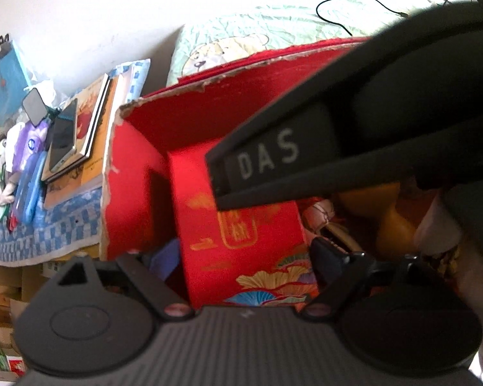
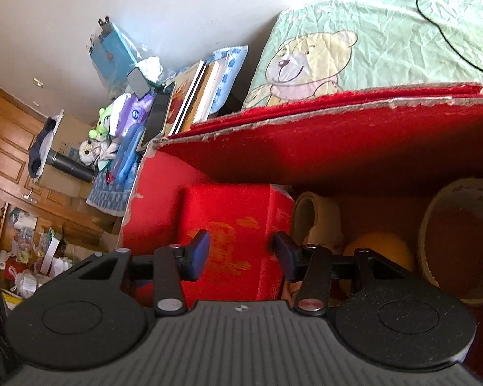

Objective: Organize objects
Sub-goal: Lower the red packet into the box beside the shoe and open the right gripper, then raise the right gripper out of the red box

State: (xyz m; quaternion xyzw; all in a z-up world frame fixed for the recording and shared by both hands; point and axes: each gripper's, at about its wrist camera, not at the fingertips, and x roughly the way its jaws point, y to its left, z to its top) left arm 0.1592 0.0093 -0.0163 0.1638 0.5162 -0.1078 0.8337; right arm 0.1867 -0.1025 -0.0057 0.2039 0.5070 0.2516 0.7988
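Reaching for: the small red box (image 2: 232, 234), standing upright inside the big red carton (image 2: 306, 141), straight ahead of the right tool (image 2: 241, 254).
Right tool: fingers apart, empty.
Left tool (image 1: 241, 257): fingers apart, straddling the same box.
Nearer: I cannot tell.

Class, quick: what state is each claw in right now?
Left claw: open, straddling the small red box, not clamped.
Right claw: open, empty, in front of the same box.

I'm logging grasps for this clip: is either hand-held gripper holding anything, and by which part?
Nothing is held. The right hand-held gripper is open above the small red box inside the big red box; the left hand-held gripper is open too.
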